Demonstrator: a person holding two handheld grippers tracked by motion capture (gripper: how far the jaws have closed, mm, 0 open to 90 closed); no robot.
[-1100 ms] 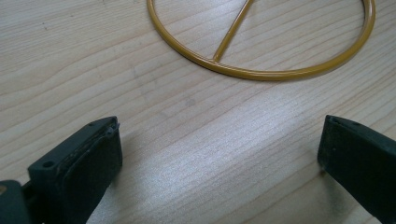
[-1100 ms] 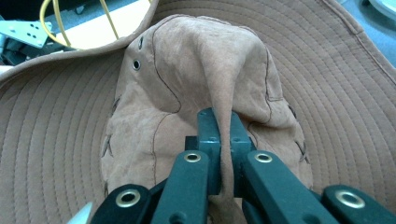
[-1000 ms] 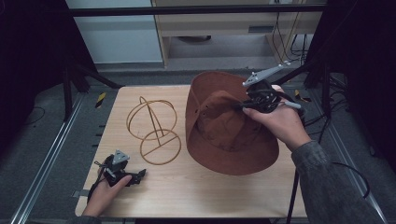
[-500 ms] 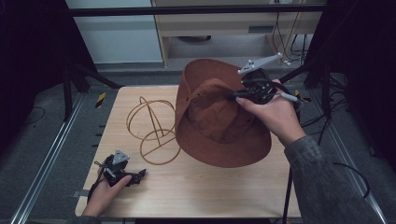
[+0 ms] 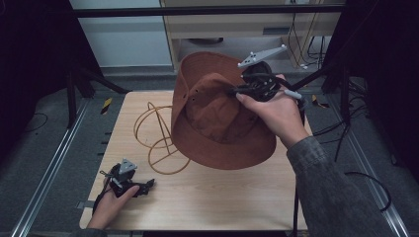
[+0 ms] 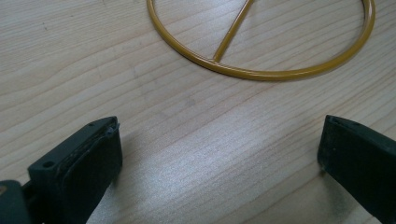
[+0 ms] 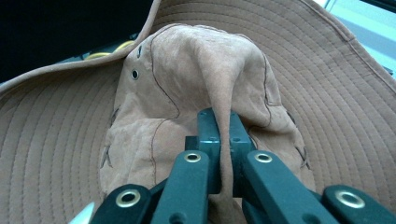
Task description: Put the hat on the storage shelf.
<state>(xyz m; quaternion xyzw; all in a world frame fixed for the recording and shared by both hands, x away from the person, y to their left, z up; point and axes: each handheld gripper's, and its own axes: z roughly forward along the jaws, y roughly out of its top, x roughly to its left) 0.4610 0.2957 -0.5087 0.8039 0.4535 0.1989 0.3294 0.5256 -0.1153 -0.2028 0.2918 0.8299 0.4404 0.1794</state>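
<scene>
Right gripper: the black two-jaw right gripper point(image 5: 236, 92), carried in the person's right hand point(image 5: 276, 112), is pinching a fold of the hat's crown; in the right gripper view its jaws are clamping tight on a raised ridge of suede point(image 7: 223, 122), with the fabric squeezed between the two dark pads.

Hat: the brown suede wide-brimmed hat point(image 5: 217, 116) is hanging from that grip above the right half of the table, tilted so that its crown is facing the camera in the high view and its stitched brim point(image 7: 51, 154) is spreading all around it. Its lower brim edge is sitting low over the wood; whether it is touching the surface cannot be told.

Stand: the yellow wire hat stand point(image 5: 159, 132), made of thin metal hoops on a round base ring, is standing on the table just left of the hat, with the hat's brim overlapping its right side in the high view.

Left gripper: the black left gripper point(image 5: 147, 185) is lying low on the near left corner of the table in the person's left hand point(image 5: 112, 196); its jaws are standing wide apart with bare wood between them, and the stand's base ring point(image 6: 261, 73) is lying just ahead of them.

Table: the light wooden table point(image 5: 217, 197) is carrying the stand and the left gripper.
</scene>
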